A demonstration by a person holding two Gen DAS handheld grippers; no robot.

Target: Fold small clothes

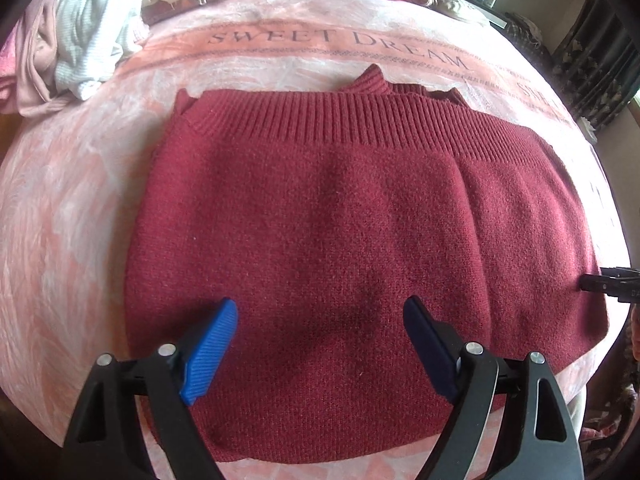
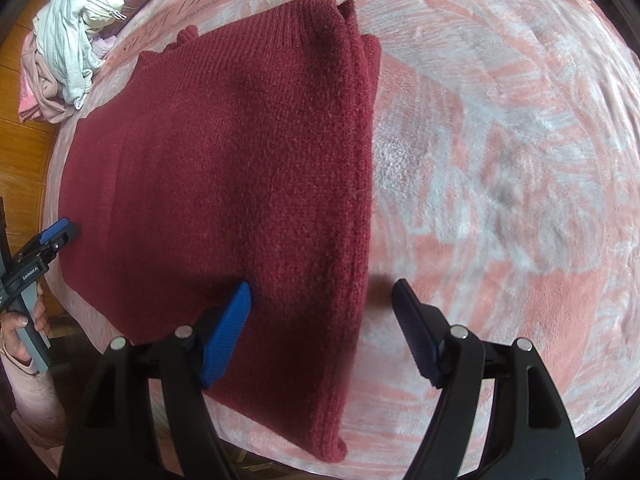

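A dark red knitted sweater point(image 1: 360, 216) lies folded flat on a pink blanket point(image 1: 72, 208) covering a bed. The left tool point(image 1: 320, 316) hangs over its middle, jaws spread and empty. The right tool point(image 2: 322, 294) straddles the sweater's right folded edge, jaws spread, pinching nothing. Only the right wrist view shows the wide bare blanket to the right. A clothes pile point(image 1: 84, 36) sits far left.

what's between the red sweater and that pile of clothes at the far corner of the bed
Only bare pink blanket separates the red sweater from the clothes pile, seen in the left wrist view.
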